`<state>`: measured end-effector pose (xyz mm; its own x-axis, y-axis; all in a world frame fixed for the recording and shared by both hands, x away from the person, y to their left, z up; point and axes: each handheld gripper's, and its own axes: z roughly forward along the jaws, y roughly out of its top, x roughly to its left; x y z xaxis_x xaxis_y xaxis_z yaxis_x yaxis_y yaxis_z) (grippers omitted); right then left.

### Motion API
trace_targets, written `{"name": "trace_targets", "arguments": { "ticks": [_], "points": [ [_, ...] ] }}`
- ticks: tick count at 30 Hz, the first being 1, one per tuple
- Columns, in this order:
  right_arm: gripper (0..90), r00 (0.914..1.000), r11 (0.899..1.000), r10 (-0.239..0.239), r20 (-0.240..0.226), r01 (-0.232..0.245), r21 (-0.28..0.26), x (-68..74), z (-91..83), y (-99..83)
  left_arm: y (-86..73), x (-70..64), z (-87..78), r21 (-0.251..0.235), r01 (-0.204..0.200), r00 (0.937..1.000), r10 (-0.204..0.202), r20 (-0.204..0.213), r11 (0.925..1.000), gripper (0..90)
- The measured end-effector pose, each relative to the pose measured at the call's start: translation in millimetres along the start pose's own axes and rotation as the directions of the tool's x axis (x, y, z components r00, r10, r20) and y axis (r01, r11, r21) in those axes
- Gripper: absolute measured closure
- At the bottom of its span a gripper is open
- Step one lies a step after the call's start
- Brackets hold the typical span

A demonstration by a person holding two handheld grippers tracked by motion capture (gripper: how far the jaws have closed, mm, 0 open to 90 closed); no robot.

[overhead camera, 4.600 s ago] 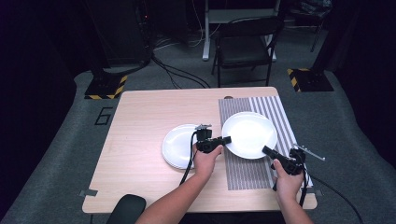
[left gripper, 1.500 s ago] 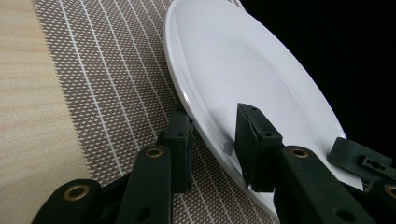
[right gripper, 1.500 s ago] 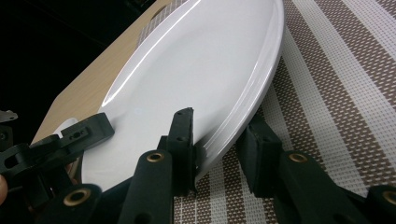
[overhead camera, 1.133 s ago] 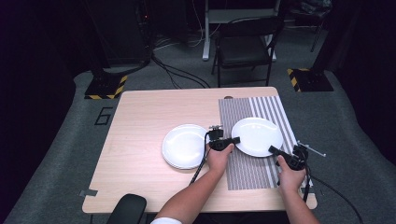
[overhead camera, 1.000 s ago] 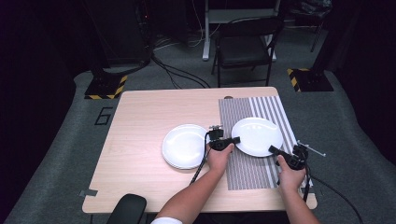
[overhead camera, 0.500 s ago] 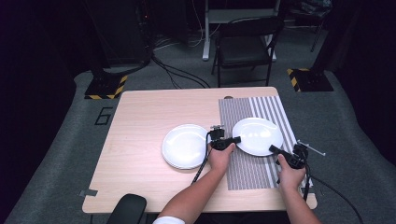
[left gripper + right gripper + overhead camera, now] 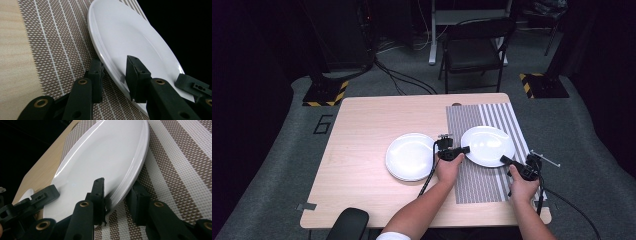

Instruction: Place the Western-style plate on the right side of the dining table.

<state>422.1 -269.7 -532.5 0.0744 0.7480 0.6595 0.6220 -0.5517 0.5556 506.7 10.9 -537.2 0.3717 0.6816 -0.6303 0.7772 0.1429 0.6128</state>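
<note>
White plate point(image 7: 488, 145) lies on my striped mat point(image 7: 472, 175); my left tongs point(image 7: 465, 149) and right tongs point(image 7: 503, 159) each straddle its near rim, jaws parted, one above, one beneath, not clamped.

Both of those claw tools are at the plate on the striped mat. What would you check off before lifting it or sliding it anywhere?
1. Left gripper straddles the rim of the plate, one jaw above, one below: ok.
2. Right gripper straddles the opposite rim: ok.
3. Jaws pressed firmly on the rim: cannot tell; small gaps show.
4. Plate lies flat on the striped mat: cannot tell; it may be slightly raised.
5. Second plate lies apart, out of the way: ok.
6. Table offers free room around: ok.
</note>
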Motion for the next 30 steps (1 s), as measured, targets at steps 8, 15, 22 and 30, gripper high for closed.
{"name": "trace_targets", "arguments": {
  "ticks": [8,15,22,30],
  "points": [
    [68.8,1.0000,1.000,-0.002,0.004,0.002,-0.003,0.1,-0.8,0.4,0.3,-0.5,-0.2,0.002,0.004,1.0000,-0.004,-0.001,1.0000,67.5],
    [68.7,0.9999,1.000,-0.002,0.011,0.002,-0.004,-1.0,-0.7,0.9,0.8,-0.7,-1.6,0.013,-0.012,0.9999,0.012,-0.005,0.9998,67.6],
    [67.0,0.9999,1.000,-0.004,0.012,0.004,0.008,0.3,-3.2,0.3,1.9,-2.0,-4.0,0.023,-0.023,0.9994,0.024,-0.025,0.9995,65.5],
    [66.6,0.9998,1.000,0.002,0.021,-0.003,0.005,-6.2,-6.3,-0.7,2.6,-0.6,-7.1,0.023,-0.032,0.9989,0.032,-0.033,0.9992,64.0]
  ]
}}
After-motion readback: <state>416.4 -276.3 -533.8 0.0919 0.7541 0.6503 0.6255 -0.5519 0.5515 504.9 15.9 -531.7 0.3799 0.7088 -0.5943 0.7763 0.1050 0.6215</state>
